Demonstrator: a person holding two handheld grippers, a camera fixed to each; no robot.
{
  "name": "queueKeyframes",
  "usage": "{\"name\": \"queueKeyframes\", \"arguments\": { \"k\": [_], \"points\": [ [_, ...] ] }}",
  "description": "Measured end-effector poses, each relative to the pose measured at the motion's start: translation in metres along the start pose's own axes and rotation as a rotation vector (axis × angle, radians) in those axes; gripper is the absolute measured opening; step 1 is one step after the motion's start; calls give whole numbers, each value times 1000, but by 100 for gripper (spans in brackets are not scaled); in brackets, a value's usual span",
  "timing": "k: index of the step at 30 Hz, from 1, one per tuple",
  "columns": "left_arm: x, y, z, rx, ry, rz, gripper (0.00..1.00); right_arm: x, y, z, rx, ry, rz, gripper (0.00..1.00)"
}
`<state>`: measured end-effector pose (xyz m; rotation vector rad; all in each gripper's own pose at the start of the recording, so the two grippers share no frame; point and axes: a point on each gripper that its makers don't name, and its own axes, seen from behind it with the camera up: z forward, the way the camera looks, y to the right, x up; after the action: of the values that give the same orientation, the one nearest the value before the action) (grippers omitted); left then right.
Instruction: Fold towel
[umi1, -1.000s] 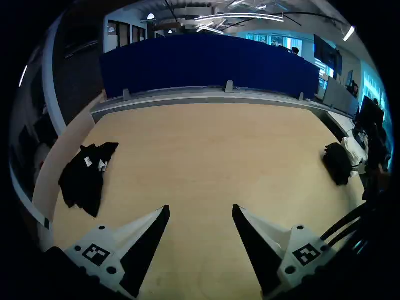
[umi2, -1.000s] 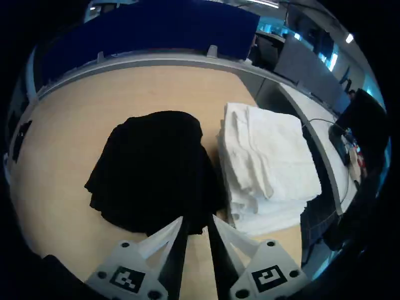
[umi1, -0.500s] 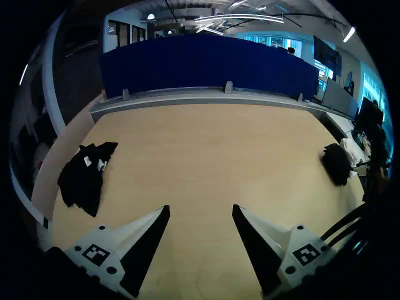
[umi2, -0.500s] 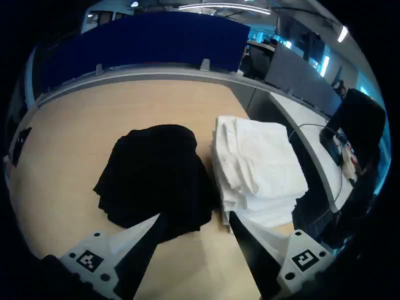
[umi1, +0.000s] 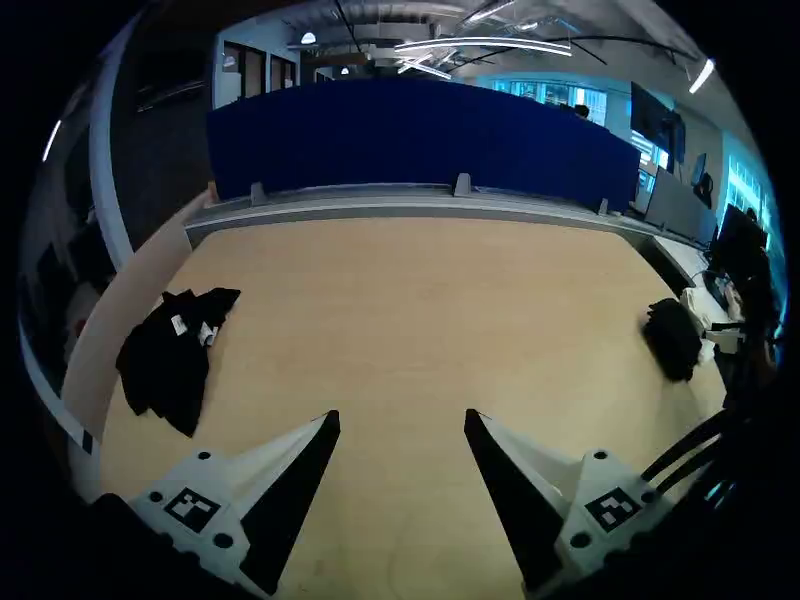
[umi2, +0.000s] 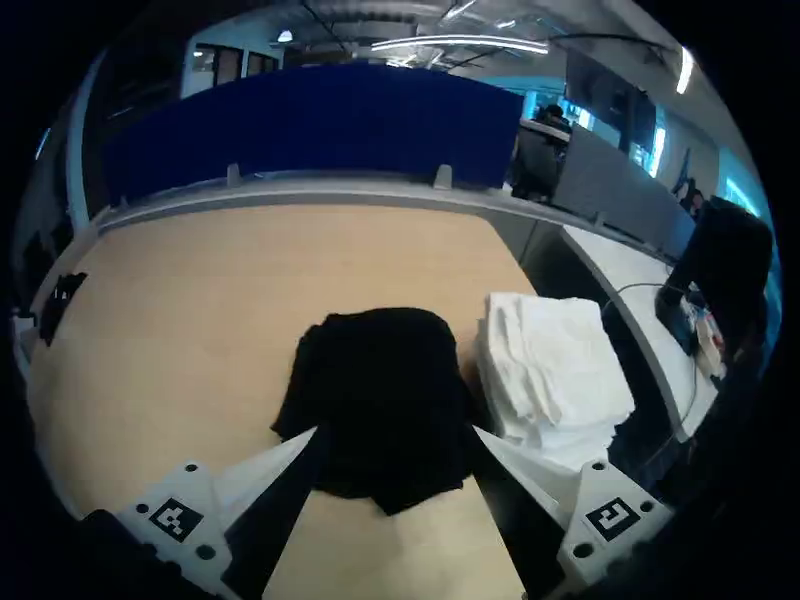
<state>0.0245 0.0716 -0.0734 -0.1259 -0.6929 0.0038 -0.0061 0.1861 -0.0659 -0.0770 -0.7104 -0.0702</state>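
In the right gripper view a folded black towel pile (umi2: 385, 405) lies on the wooden table (umi2: 200, 300), its near edge between the spread fingers of my right gripper (umi2: 395, 432), which is open and not pressing on it. Just right of the pile stands a stack of folded white towels (umi2: 555, 375). A crumpled black towel (umi1: 165, 360) lies at the table's left side in the left gripper view, well ahead and left of my left gripper (umi1: 400, 413), open and holding nothing. The same black pile (umi1: 672, 338) shows far right.
A blue partition (umi1: 420, 130) and a grey rail (umi1: 420, 195) run along the table's far edge. Bare wood (umi1: 420, 300) spreads across the middle. To the right, past the table edge, are a second desk (umi2: 640, 300) with cables and a dark monitor (umi2: 725, 260).
My right gripper went from nearly shut at the black pile's edge to wide open and drew back, so pile and white stack look smaller. The left gripper barely moved.
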Motion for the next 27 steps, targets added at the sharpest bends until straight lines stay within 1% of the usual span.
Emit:
{"name": "queueKeyframes", "arguments": {
  "k": [8, 11, 14, 17, 23, 27],
  "points": [
    [6, -1, 0, -8, 32, -4, 93, 49, -51, -17, 69, 137, 2, 100],
    [11, -3, 0, -7, 58, -6, 93, 69, -67, -25, 78, 205, 11, 100],
    [17, -4, 1, -7, 85, -9, 93, 84, -81, -31, 78, 266, 23, 100],
    [24, -7, 1, -4, 112, -19, 93, 95, -96, -35, 81, 307, 30, 100],
    [40, -12, 2, 3, 184, -48, 93, 121, -116, -48, 57, 384, 46, 100],
    [51, -14, 1, 3, 226, -68, 92, 139, -135, -58, 69, 435, 43, 100]
  ]
}}
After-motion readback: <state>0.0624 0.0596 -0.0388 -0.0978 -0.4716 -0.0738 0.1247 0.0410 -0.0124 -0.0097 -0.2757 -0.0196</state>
